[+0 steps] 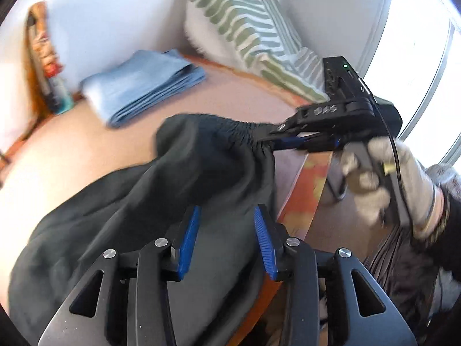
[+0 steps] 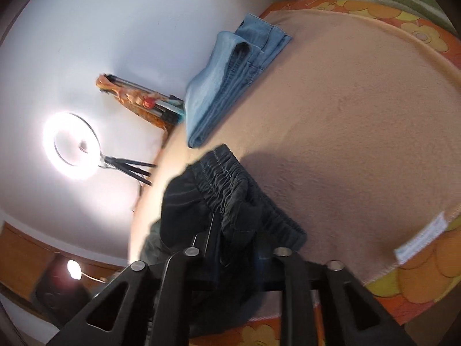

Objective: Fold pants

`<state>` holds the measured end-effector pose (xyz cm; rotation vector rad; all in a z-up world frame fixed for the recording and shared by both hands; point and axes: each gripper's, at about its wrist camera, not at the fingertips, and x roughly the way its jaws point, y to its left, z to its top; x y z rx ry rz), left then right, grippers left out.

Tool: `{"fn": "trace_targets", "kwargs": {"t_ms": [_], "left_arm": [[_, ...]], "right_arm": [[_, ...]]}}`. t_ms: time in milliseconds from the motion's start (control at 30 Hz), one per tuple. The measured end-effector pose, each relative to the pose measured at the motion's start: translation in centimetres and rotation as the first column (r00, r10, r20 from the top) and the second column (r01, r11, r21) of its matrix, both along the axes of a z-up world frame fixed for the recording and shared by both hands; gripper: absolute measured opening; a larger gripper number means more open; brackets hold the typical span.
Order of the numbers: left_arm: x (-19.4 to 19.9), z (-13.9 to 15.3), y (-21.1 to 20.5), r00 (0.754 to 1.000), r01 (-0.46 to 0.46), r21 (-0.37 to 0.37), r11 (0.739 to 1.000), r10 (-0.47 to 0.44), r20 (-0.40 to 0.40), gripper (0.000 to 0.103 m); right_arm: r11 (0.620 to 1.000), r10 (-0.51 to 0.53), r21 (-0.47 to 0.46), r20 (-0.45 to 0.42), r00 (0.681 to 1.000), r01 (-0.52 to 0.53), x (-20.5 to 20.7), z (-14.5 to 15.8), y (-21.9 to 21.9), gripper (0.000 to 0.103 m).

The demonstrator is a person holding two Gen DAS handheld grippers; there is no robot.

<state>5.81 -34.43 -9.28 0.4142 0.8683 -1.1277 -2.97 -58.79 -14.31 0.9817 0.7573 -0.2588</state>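
Black pants (image 1: 178, 178) with a gathered elastic waistband lie bunched on a pink blanket (image 1: 230, 92). My right gripper (image 1: 276, 141) is shut on the waistband and holds it lifted above the bed. In the right wrist view the waistband (image 2: 230, 193) covers the fingers, which are hidden under the cloth. My left gripper (image 1: 226, 225) is open with its blue pads (image 1: 188, 239) just over the pants fabric, holding nothing.
Folded light-blue jeans (image 1: 144, 83) lie at the far side of the blanket, also in the right wrist view (image 2: 227, 86). A green-striped pillow (image 1: 253, 34) leans behind. The blanket's orange flowered border (image 2: 417, 274) marks the bed edge. A ring light (image 2: 72, 144) stands by the wall.
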Motion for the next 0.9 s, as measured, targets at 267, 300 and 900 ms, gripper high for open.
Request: {"fn": "trace_targets", "kwargs": {"t_ms": [267,300,900], "left_arm": [[-0.7,-2.1,6.4,1.0,-0.006,0.121,0.993,0.004,0.019,0.039],[-1.0,-2.4,6.7,1.0,0.001,0.134,0.991,-0.004,0.019,0.043],[-1.1,-5.9,9.0,0.999,0.0,0.139,0.99,0.005,-0.031,0.008]], "right_arm": [[0.994,-0.045,0.098,0.027,0.999,0.043,-2.0,-1.9,0.1,0.075],[0.992,-0.044,0.121,0.045,0.998,0.038,-1.9,-2.1,0.1,0.076],[0.989,-0.135,0.071,0.045,0.99,0.131,-0.9,-3.1,1.7,0.029]]}}
